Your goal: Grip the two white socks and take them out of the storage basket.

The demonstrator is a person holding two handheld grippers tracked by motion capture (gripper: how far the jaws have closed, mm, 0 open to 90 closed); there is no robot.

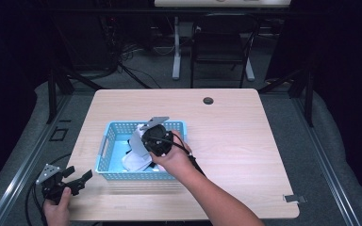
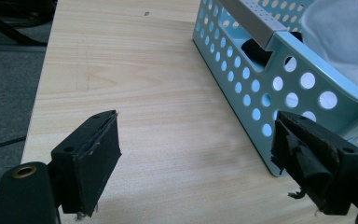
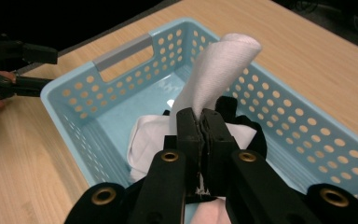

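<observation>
A light blue perforated basket (image 1: 104, 141) sits left of centre on the wooden table. Over it, my right gripper (image 3: 200, 116) is shut on a white cloth (image 3: 219, 65), a folded strip that rises past the jaw tips above the basket floor. More white fabric (image 3: 144, 140) and a black garment (image 3: 256, 135) lie in the basket under it. In the high view the white cloth (image 1: 136, 141) hangs beside the right gripper (image 1: 147, 141). My left gripper (image 1: 80, 173) rests open at the table's front left corner. Its jaws (image 2: 196, 123) hold nothing and point at the basket's corner (image 2: 242, 84).
A round cable hole (image 1: 208, 100) is near the table's far edge. A small metal clip (image 1: 294, 198) lies at the front right corner. Beyond the table stand a black chair (image 1: 221, 47) and a white desk leg (image 1: 176, 47).
</observation>
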